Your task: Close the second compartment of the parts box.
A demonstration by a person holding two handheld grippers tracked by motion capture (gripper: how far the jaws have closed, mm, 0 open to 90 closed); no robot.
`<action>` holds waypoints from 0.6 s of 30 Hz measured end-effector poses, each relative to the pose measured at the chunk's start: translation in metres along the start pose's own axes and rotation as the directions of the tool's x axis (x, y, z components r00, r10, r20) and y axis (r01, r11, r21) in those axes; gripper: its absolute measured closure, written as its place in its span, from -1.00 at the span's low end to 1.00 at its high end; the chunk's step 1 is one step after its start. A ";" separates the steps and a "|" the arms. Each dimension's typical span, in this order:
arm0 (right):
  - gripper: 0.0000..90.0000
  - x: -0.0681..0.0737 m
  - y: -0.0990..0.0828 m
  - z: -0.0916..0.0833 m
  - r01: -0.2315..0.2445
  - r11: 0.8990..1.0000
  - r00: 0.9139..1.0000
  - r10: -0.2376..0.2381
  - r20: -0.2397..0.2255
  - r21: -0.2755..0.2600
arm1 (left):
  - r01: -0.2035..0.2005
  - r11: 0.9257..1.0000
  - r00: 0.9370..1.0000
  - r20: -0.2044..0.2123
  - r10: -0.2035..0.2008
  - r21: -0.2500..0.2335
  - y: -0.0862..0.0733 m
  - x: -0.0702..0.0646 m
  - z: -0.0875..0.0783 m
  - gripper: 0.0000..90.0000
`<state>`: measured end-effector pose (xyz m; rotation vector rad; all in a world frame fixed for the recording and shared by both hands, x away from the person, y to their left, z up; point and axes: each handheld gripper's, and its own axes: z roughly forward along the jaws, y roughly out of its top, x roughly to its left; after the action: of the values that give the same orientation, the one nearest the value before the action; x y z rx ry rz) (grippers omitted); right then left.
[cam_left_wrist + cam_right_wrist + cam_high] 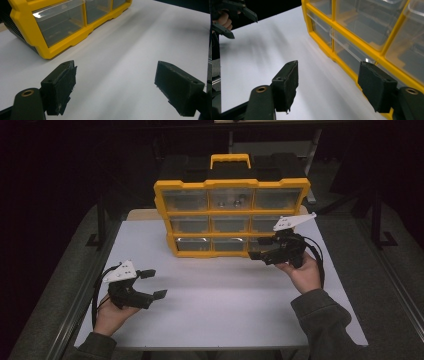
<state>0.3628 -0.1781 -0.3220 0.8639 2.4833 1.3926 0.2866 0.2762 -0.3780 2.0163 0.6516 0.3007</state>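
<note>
Nothing is done yet, we judge: our right tool (261,248) gapes empty beside the organizer's (231,217) bottom-right drawer (352,56), left tool (152,284) idle, open and empty near the worktop's (220,305) left edge.

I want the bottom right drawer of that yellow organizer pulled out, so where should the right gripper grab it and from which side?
Grip the clear lip along the top front edge of the bottom right drawer, coming straight at the organizer's front. The drawers face the person and that lip juts forward, probably the only part that open jaws can pinch. The right gripper is open, right beside that corner.
</note>
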 end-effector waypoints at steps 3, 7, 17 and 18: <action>-0.36 0.000 -0.007 -0.002 0.002 1.000 1.000 -0.002 0.009 0.003 | -0.001 1.000 1.000 -0.003 0.001 -0.002 -0.001 0.000 0.001 -0.62; -0.40 -0.002 -0.017 -0.004 -0.011 1.000 1.000 0.011 0.016 0.003 | 0.008 1.000 1.000 -0.004 -0.008 -0.002 -0.003 0.000 0.000 -0.62; -0.46 -0.007 -0.043 -0.010 -0.053 0.999 0.998 0.053 0.034 0.004 | 0.014 1.000 1.000 -0.008 -0.014 0.007 -0.007 0.002 0.000 -0.62; -0.46 -0.007 -0.046 -0.011 -0.056 0.998 0.998 0.056 0.037 -0.004 | 0.018 1.000 1.000 -0.008 -0.018 0.005 -0.007 0.002 0.000 -0.62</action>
<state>0.3459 -0.2084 -0.3548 0.9568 2.4465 1.3847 0.2856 0.2801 -0.3841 2.0136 0.6762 0.2968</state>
